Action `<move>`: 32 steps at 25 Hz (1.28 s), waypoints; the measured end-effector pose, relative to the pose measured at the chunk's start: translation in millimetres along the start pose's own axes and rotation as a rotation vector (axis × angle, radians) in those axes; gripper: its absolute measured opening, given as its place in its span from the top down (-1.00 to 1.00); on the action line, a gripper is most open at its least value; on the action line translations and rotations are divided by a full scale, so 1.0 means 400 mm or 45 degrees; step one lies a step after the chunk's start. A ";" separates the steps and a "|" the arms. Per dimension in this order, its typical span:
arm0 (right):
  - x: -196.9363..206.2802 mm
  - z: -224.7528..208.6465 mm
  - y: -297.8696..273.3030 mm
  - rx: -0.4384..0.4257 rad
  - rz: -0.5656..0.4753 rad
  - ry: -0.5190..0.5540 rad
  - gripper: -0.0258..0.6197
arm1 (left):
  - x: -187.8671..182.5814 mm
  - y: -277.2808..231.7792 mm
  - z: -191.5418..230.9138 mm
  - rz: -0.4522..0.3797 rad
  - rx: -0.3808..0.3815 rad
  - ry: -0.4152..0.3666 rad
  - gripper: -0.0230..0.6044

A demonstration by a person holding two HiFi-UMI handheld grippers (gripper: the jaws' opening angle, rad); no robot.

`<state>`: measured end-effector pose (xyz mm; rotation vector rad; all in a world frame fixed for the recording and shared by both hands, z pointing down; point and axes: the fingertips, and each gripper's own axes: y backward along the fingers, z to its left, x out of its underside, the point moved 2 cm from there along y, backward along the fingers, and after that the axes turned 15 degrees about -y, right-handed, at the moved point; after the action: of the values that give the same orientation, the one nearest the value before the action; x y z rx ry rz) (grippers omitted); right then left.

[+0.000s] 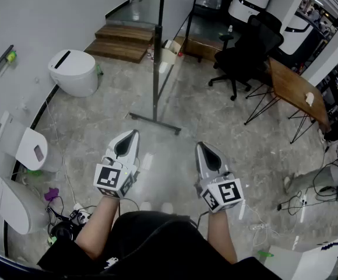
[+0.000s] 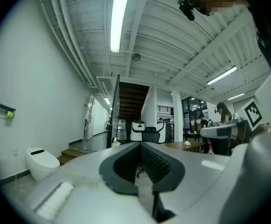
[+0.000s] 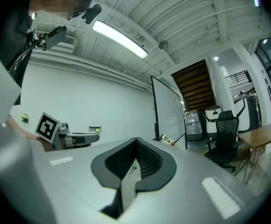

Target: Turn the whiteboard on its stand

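We hold left gripper [image 1: 131, 135] and right gripper [image 1: 203, 148] level, jaws together, empty, facing the edge-on whiteboard [image 1: 157, 57].

The left gripper [image 1: 133, 135] and the right gripper [image 1: 200, 146] have silver-grey shells lined with black ribbed pads. Each carries a white cube [image 1: 112, 178] printed with black square markers. The whiteboard [image 3: 169, 118] has a white face in a thin black frame, and its stand [image 1: 155, 123] is black as well. The floor [image 1: 215, 127] is mottled grey with paler flecks. The office chair [image 1: 250, 45] is black, the table [image 1: 294, 89] warm brown wood, and the steps [image 1: 119, 42] a similar brown. The toilet [image 1: 73, 72] is white with a black strip on its lid, against a white wall [image 1: 41, 16]. The person's top [image 1: 151, 244] is black.
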<state>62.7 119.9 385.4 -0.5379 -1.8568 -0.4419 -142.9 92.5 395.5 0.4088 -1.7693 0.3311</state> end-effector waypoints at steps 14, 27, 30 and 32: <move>0.001 -0.023 0.046 -0.042 -0.018 -0.045 0.91 | 0.006 0.008 -0.055 0.001 0.005 -0.007 0.92; -0.010 -0.075 0.087 -0.079 -0.013 -0.062 0.91 | 0.008 -0.012 -0.119 0.026 0.001 -0.008 0.92; -0.007 -0.089 0.093 -0.093 -0.007 -0.066 0.91 | 0.011 -0.014 -0.133 0.035 -0.014 0.001 0.92; -0.004 -0.099 0.094 -0.098 0.001 -0.067 0.91 | 0.015 -0.016 -0.138 0.047 -0.023 0.010 0.92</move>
<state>114.9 129.3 398.6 -0.6071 -1.8959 -0.5051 -93.4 109.9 414.2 0.3619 -1.7725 0.3425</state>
